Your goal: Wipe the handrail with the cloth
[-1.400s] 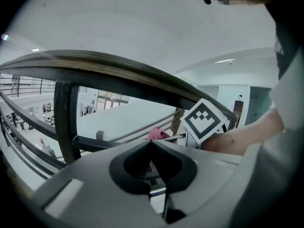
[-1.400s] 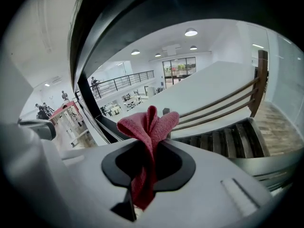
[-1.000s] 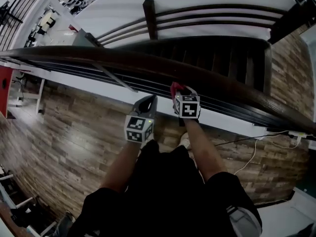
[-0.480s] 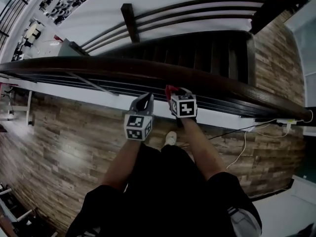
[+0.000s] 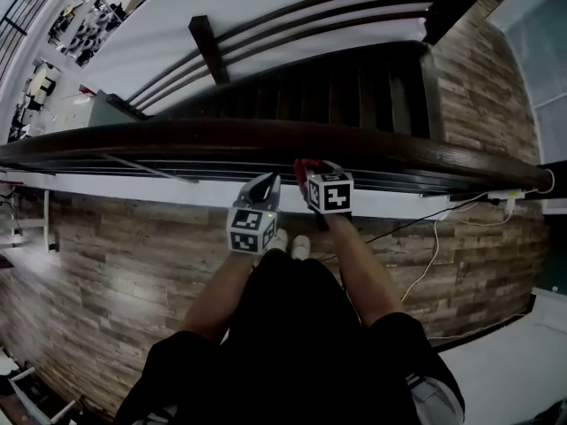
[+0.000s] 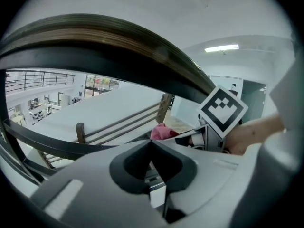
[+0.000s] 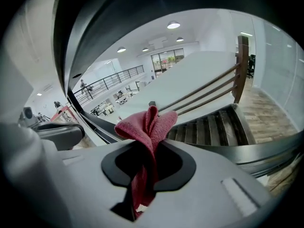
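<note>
A dark wooden handrail [image 5: 266, 135] runs across the head view above a staircase; it arcs overhead as the handrail [image 6: 118, 42] in the left gripper view. My right gripper [image 5: 310, 168] is shut on a red cloth [image 7: 147, 129], whose tip [image 5: 304, 166] pokes out just below the rail. The cloth [image 6: 163, 132] also shows beside the right gripper's marker cube in the left gripper view. My left gripper [image 5: 266, 184] hangs shut and holds nothing, just left of the right one and slightly below the rail.
Dark stairs [image 5: 354, 91] descend beyond the rail, with a lower railing and post [image 5: 205, 47] at the far side. Thin metal bars [image 5: 142, 162] run under the handrail. White cables [image 5: 434, 246] lie on the wood floor at right.
The view has shifted left along the rail and both grippers have stayed together under it. The feet now show below the grippers. The cloth remains gripped.
</note>
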### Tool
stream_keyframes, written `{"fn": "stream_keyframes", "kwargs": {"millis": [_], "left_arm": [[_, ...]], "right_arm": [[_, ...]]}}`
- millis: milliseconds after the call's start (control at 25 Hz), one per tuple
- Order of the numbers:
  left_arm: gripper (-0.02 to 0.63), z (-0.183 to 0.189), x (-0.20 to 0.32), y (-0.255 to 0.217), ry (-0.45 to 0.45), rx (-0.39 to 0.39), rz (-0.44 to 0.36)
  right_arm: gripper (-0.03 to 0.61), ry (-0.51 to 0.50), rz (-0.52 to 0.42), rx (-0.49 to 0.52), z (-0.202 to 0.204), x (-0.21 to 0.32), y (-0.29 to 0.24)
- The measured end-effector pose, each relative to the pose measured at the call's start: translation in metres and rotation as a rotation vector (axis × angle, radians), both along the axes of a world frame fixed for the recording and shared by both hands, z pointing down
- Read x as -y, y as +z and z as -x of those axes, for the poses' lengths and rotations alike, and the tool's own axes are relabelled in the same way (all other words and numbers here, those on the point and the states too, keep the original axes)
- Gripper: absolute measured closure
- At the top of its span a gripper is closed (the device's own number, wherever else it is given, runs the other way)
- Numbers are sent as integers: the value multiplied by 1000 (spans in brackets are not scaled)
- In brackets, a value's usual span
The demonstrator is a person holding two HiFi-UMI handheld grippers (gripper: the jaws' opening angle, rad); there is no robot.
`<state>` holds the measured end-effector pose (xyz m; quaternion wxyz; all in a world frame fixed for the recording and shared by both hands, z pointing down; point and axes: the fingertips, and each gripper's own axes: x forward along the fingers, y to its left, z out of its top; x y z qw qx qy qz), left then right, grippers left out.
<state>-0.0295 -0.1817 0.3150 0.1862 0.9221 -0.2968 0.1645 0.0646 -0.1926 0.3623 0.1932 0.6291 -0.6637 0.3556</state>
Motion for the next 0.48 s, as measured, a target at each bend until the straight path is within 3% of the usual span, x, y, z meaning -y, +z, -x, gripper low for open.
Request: {"fn": "stream_keyframes", "kwargs": {"millis": [480], "left_arm": [[614,-40,-5,-2,121,1,23]], "right_arm": [[522,86,28,52,-49,-24,3]]}}
